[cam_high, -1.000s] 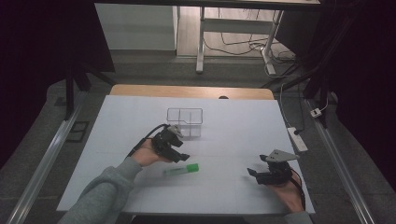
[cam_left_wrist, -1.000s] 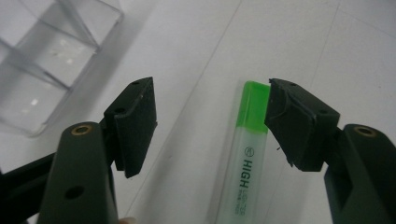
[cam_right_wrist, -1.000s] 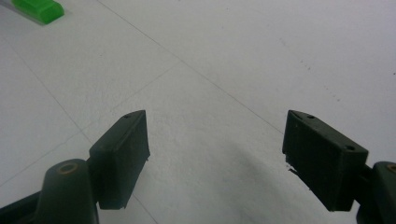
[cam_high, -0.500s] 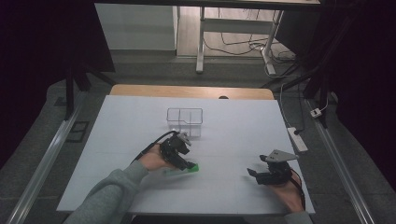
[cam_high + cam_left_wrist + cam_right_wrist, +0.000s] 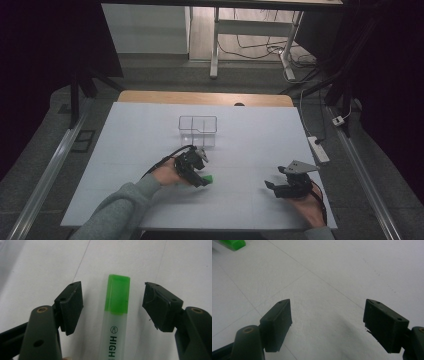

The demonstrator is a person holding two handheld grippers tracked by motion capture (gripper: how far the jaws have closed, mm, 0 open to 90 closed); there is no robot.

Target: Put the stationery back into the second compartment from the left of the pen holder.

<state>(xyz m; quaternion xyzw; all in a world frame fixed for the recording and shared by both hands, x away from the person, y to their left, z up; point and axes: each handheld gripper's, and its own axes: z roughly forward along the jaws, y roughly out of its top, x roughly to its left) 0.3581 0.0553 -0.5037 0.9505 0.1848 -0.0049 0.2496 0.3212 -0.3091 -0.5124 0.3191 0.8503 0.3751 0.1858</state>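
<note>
While the left gripper [image 5: 113, 307] straddles a green highlighter [image 5: 116, 322] lying flat on the white table [image 5: 135, 140], its jaws stand spread, untouching, ready to clamp. Well apart, the right gripper [image 5: 328, 325] idles, jaws gaping over bare tabletop.

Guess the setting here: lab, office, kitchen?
Likely a lab or data-collection workstation: a white table bare but for a clear box and a green highlighter, cables and a power strip on the floor, dark surroundings.
</note>
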